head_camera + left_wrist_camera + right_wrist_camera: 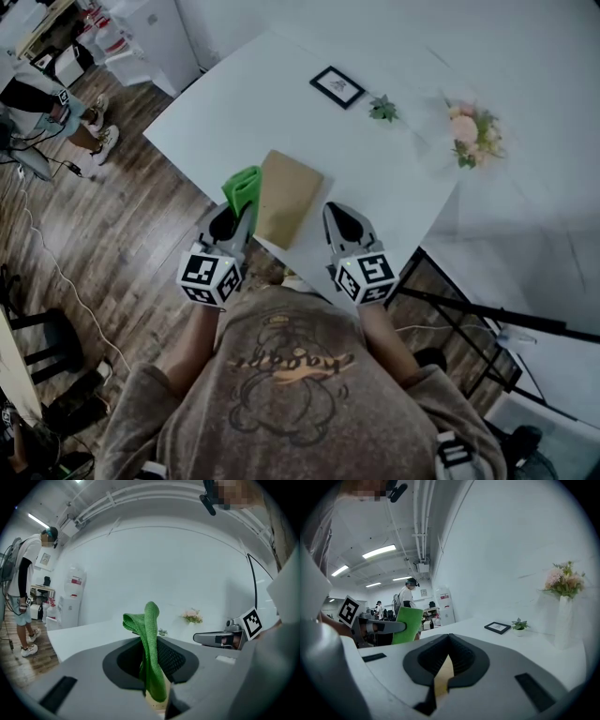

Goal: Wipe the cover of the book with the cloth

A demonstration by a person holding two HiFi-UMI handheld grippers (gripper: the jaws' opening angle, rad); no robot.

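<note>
A tan book [286, 197] lies on the white table [234, 112] close to its near edge. My left gripper [236, 216] is shut on a green cloth [243, 189], held upright just left of the book. The cloth [149, 641] sticks up out of the left gripper [152, 670]. My right gripper [337, 216] hovers at the book's right side with its jaws shut. In the right gripper view, the right gripper [447, 657] shows only a thin tan sliver in its slit. I cannot tell whether that is the book. The cloth [407, 624] appears there at the left.
Toward the far side of the table stand a black picture frame [337, 86], a small green plant [382, 109] and a vase of pink flowers [473, 131]. A person [47, 103] stands on the wooden floor at the left. Black stand legs [487, 314] run under the table's right side.
</note>
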